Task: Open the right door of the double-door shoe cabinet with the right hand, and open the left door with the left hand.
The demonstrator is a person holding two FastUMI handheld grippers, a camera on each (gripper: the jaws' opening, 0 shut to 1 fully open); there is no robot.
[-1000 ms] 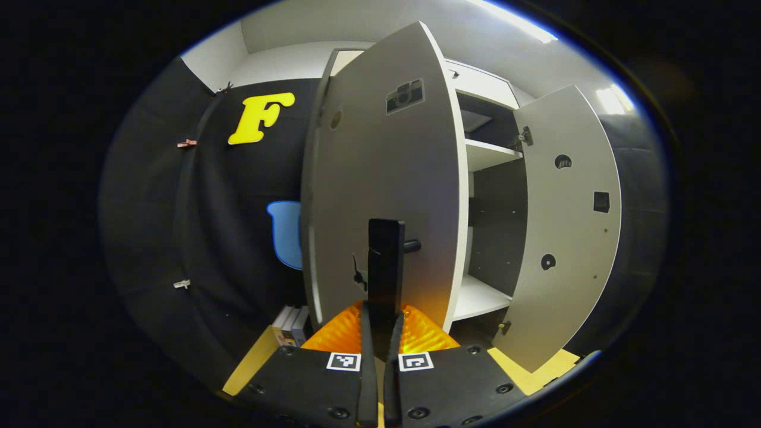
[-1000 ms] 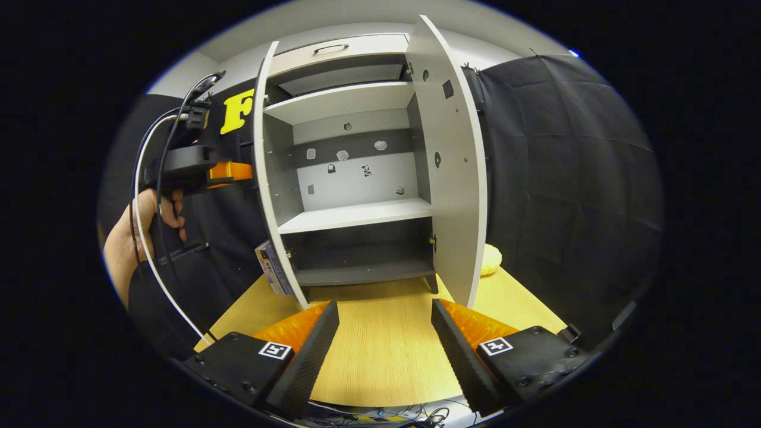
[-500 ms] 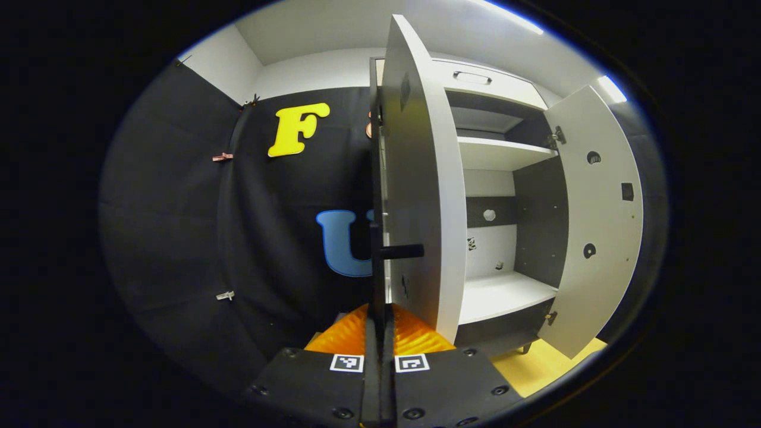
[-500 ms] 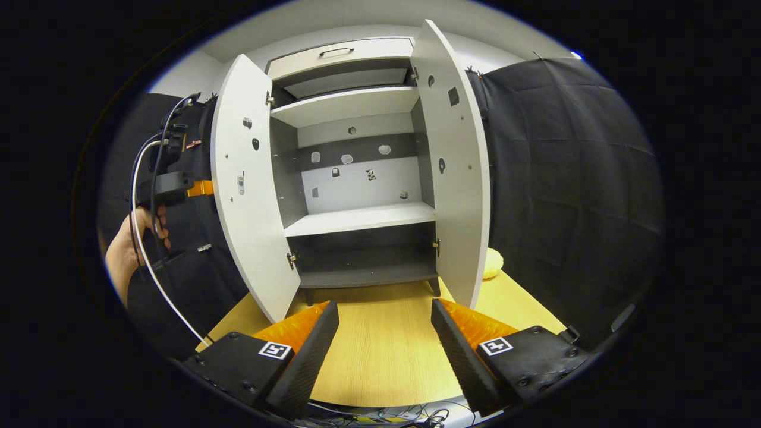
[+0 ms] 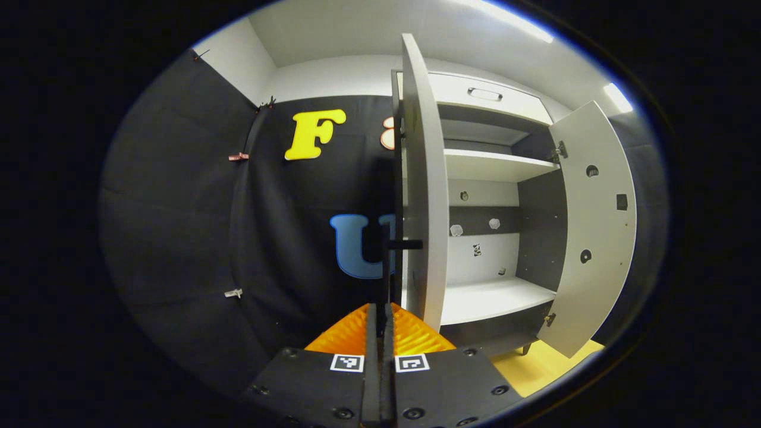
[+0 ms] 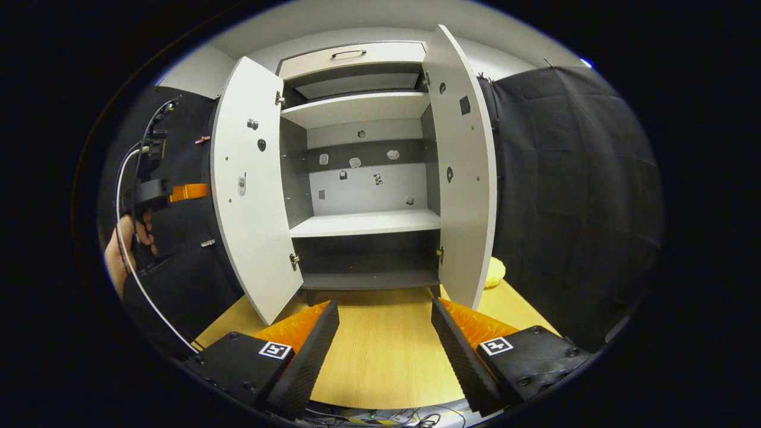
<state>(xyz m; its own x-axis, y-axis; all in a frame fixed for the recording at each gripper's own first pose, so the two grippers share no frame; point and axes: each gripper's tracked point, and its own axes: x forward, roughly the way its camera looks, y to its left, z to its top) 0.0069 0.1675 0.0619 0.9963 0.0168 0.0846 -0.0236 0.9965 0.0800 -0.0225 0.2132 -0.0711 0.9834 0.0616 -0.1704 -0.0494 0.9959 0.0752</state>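
Doors both wide; left gripper (image 5: pixel 379 315) pinches the left door (image 5: pixel 423 196) handle (image 5: pixel 397 245), right gripper (image 6: pixel 385 324) spread, idle. Risk: overswinging strains the hinge (image 6: pixel 293 259).

Black cloth walls (image 6: pixel 571 178), wooden tabletop (image 6: pixel 380 351), white ceiling (image 5: pixel 333 30).

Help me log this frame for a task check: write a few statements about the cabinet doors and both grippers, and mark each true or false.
1. Both cabinet doors stand open. True: the left door and right door are swung out.
2. The right gripper grips the right door. False: it is open, apart from the door, above the wooden table.
3. The left gripper is shut on the left door's handle. True.
4. Shoes fill the middle shelf. False: it is bare.
5. The top drawer is pulled out. False: it looks closed.
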